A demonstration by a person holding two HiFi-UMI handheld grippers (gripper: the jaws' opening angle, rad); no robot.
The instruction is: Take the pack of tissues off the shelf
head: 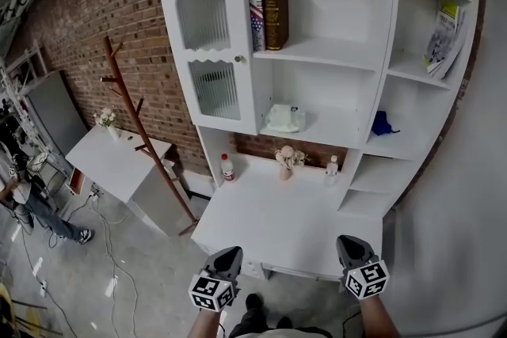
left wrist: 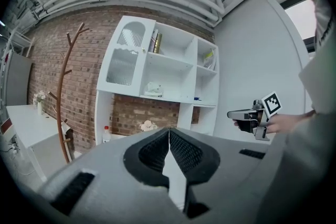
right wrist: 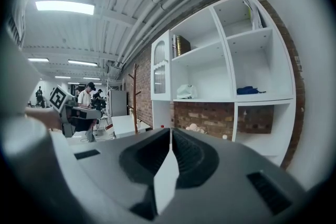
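Observation:
The pack of tissues (head: 283, 119) is a pale, soft packet lying on the middle shelf of the white shelf unit (head: 333, 59); it also shows small in the left gripper view (left wrist: 153, 89) and the right gripper view (right wrist: 186, 92). Both grippers hover low, well short of the unit, in front of its white desk top (head: 285, 214). My left gripper (head: 227, 257) is shut with nothing between its jaws. My right gripper (head: 351, 247) is likewise shut and empty. Each gripper sees the other off to its side.
Books (head: 268, 13) stand on the top shelf, a blue thing (head: 383, 123) lies in the right compartment, and booklets (head: 444, 36) lean above it. A bottle (head: 227, 168), a flower vase (head: 287, 161) and a small bottle (head: 331, 167) stand on the desk. A wooden coat stand (head: 139, 123) rises at left.

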